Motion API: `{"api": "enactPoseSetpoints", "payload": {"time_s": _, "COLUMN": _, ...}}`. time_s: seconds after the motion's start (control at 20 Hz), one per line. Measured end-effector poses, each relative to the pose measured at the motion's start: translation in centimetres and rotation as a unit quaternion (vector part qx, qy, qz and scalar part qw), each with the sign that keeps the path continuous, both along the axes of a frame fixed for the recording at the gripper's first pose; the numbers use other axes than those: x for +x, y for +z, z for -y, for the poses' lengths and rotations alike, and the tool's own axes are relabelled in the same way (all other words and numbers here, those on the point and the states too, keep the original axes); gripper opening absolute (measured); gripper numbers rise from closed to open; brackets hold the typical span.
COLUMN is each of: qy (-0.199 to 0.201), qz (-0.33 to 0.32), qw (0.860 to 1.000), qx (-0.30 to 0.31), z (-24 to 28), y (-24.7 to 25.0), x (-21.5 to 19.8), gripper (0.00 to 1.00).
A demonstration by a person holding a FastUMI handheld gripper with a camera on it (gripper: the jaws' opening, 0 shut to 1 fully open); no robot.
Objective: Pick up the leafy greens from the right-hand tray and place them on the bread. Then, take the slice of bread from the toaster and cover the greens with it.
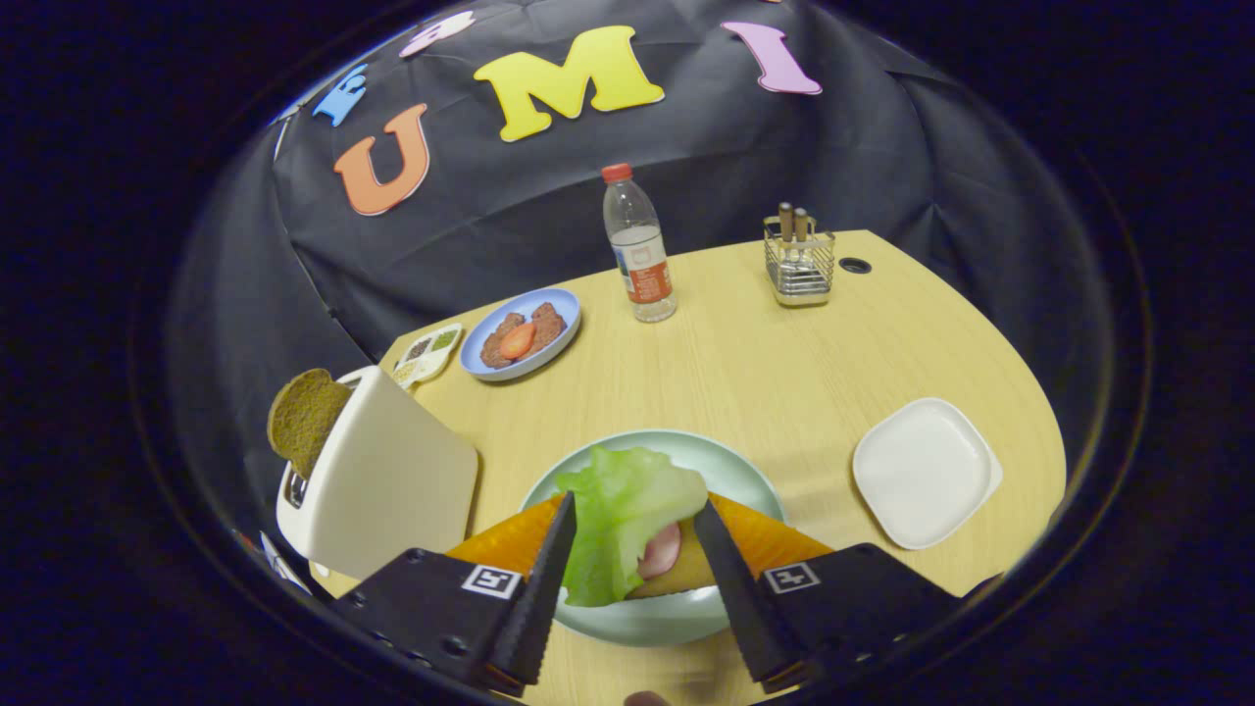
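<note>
- The black two-finger gripper hangs over the pale green round plate, its jaws spread wide and pinching nothing.
- The crinkled light-green lettuce leaf lies between the fingertips, draped over the orange-crusted slice of bread on that plate; a pink slice of what looks like ham peeks from under the leaf.
- Neither finger appears to press on the leaf, so I judge it released and the first half of the task done.
- The white square tray sits well apart to the gripper's right, with no greens left on it.
- The dark brown slice of bread stands up out of the cream-white toaster, just beside the plate on the gripper's left, untouched.
- Still to do, as I read it: lift that slice from the toaster and lay it over the greens.
- Farther off on the light wooden table stand a clear plastic bottle with a red cap, a wire cutlery holder, and a blue plate of brown food.
</note>
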State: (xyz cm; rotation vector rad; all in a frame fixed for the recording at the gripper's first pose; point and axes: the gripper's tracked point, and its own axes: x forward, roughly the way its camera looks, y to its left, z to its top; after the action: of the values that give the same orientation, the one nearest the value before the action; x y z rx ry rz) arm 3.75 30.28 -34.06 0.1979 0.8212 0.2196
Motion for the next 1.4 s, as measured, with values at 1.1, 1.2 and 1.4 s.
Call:
{"api": "enactPoseSetpoints", "payload": {"time_s": 1.1, "qy": 0.030, "qz": 0.202, "qw": 0.978, "qx": -0.029, "z": -7.4, "y": 18.1, "x": -3.8, "gripper": 0.96}}
{"api": "enactPoseSetpoints", "payload": {"time_s": 1.2, "qy": 0.041, "qz": 0.195, "qw": 0.980, "qx": -0.027, "z": -10.6, "y": 18.0, "x": -4.1, "gripper": 0.96}}
{"api": "enactPoseSetpoints", "payload": {"time_s": 1.4, "qy": 0.067, "qz": 0.165, "qw": 0.984, "qx": -0.022, "z": -15.9, "y": 16.4, "x": -5.3, "gripper": 0.95}}
